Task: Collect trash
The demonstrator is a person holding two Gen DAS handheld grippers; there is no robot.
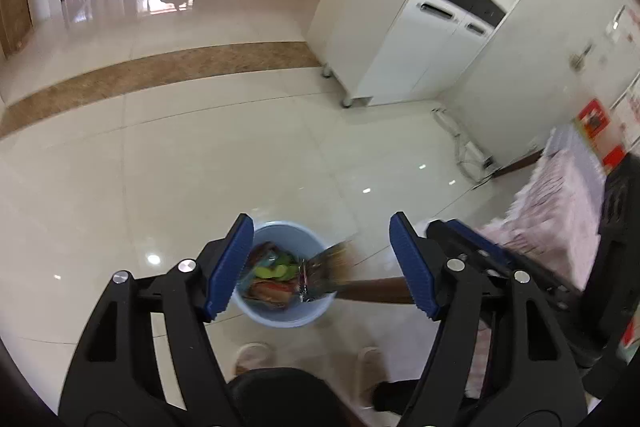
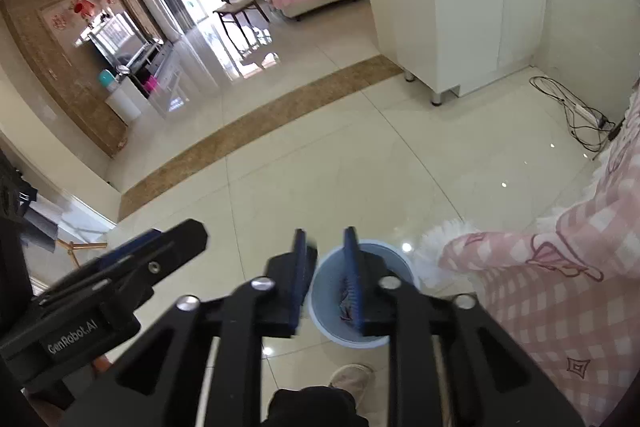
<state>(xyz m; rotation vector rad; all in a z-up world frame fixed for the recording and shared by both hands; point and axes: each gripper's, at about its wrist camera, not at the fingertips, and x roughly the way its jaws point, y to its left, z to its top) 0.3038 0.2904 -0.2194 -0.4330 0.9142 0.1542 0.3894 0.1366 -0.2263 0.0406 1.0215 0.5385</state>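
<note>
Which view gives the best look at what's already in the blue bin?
The left wrist view. It looks down into the blue bin between wide-open fingers, showing colourful wrappers and a blurred shiny wrapper at the rim. In the right wrist view the bin is mostly hidden behind the right gripper; little of its contents shows.

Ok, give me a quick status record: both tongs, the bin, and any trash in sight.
left tongs: open wide, empty, above the bin
right tongs: narrow gap, nothing between them, also over the bin
bin: light blue, upright on the tiled floor, beside the pink checked tablecloth
bin contents: coloured wrappers
loose wrapper: blurred, over the bin's right rim; cannot tell whether it touches
</note>
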